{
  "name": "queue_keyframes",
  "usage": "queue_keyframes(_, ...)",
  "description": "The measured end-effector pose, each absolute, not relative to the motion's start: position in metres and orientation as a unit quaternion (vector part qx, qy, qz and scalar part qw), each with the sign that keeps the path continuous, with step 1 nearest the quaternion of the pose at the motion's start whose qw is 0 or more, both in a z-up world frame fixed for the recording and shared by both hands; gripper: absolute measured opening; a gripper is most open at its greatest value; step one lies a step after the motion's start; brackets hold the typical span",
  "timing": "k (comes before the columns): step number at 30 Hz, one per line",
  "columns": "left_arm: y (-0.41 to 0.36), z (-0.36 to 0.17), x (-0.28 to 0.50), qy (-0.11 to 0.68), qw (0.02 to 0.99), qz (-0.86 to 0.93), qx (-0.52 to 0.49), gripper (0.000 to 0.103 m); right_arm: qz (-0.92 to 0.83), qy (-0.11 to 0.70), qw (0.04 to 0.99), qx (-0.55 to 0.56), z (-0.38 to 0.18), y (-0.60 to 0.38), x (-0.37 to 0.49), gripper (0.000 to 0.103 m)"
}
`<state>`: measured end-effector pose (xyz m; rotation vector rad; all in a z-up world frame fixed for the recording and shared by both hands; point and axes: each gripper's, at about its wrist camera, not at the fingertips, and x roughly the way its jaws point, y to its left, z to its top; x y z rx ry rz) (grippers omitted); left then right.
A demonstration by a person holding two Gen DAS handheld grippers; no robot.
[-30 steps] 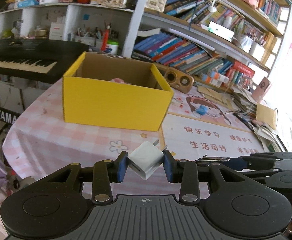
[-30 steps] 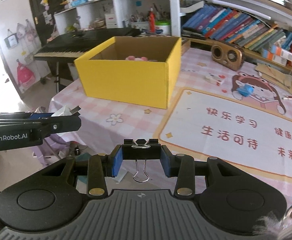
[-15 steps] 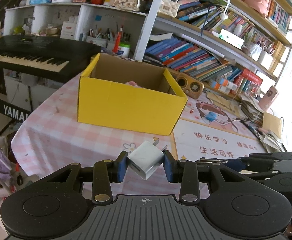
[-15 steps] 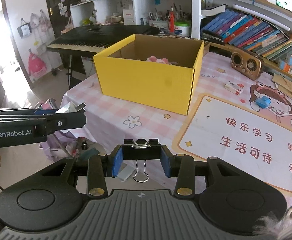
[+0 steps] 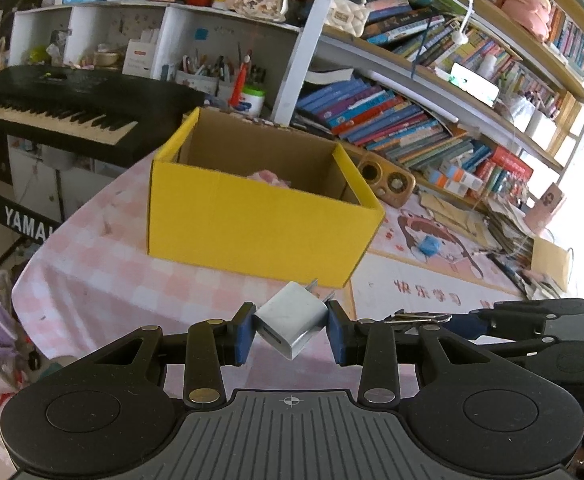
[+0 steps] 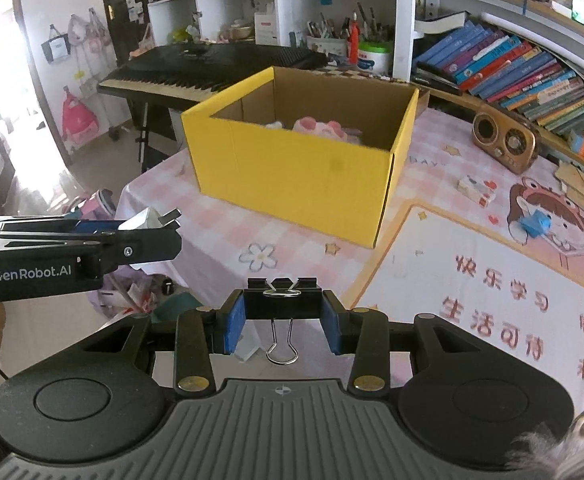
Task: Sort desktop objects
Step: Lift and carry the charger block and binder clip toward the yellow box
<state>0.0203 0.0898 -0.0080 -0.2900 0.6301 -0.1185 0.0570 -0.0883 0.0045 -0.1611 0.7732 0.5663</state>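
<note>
My left gripper (image 5: 290,330) is shut on a white plug charger (image 5: 291,324), tilted, prongs pointing away. My right gripper (image 6: 284,314) is shut on a black binder clip (image 6: 283,304) whose wire handle hangs down. Both hover near the table's front edge, short of the open yellow cardboard box (image 5: 252,216) (image 6: 292,172), which holds a pink soft item (image 6: 318,128). The right wrist view shows the left gripper (image 6: 148,232) from the side at the left, the charger (image 6: 142,218) in it. The right gripper (image 5: 472,324) shows at the right of the left wrist view.
A pink checked cloth (image 6: 220,232) and a printed mat (image 6: 492,288) cover the table. On it lie a wooden speaker (image 6: 504,142), a small blue object (image 6: 536,224) and a small box (image 6: 476,192). Bookshelves (image 5: 412,128) stand behind, a keyboard (image 5: 44,108) to the left.
Both views have shifted so the yellow box sits further right and more of its inside shows. Each gripper keeps its hold on its object.
</note>
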Motion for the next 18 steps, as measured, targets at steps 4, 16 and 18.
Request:
queue_keyframes(4,0.089,-0.004,0.035,0.302,0.941,-0.053,-0.143,0.036,0.278,0.363,0.886,-0.072,0.012,-0.09,0.076,0.037)
queue_keyframes(16,0.09,0.014,0.094,0.268,0.952,-0.022,-0.146,0.036,0.301,0.329,0.893,-0.058,0.038,-0.092,0.15,0.037)
queue_keyframes(18,0.089,0.018,0.106,0.264,0.954,-0.016,-0.143,0.036,0.305,0.321,0.895,-0.056,0.043,-0.093,0.163,0.037)
